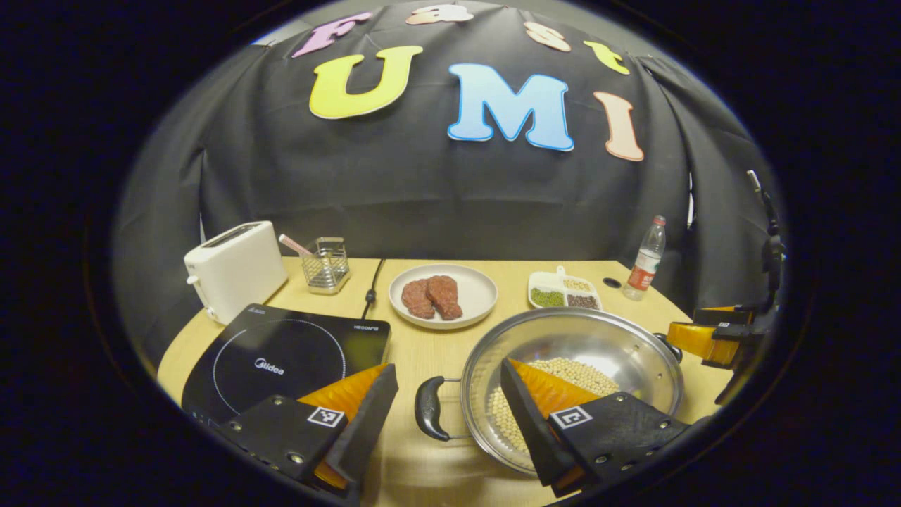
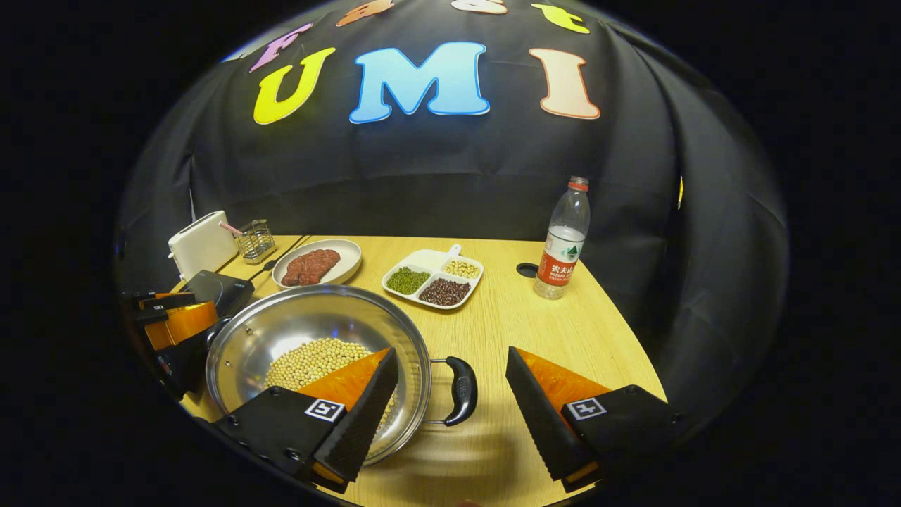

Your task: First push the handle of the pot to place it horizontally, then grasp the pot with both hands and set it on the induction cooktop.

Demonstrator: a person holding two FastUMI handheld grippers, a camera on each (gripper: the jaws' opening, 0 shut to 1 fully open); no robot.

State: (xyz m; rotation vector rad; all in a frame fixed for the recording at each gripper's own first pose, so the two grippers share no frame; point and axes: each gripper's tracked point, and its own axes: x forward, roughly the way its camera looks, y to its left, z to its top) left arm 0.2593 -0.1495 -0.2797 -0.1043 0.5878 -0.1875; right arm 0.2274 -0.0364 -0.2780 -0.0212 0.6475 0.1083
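In the left gripper view, the left gripper (image 1: 448, 394) is spread wide around the pot (image 1: 574, 384)'s left handle (image 1: 427, 408) without touching it; the induction cooktop (image 1: 281, 359) lies just left.

In the right gripper view, the right gripper (image 2: 452, 384) gapes equally wide, straddling the right handle (image 2: 461, 391), holding nothing.

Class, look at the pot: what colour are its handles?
Black. The pot handle shows best in the right gripper view, between the open right gripper fingers.

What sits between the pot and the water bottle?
Bare tabletop only, seen in the right gripper view; the pot and water bottle stand apart.
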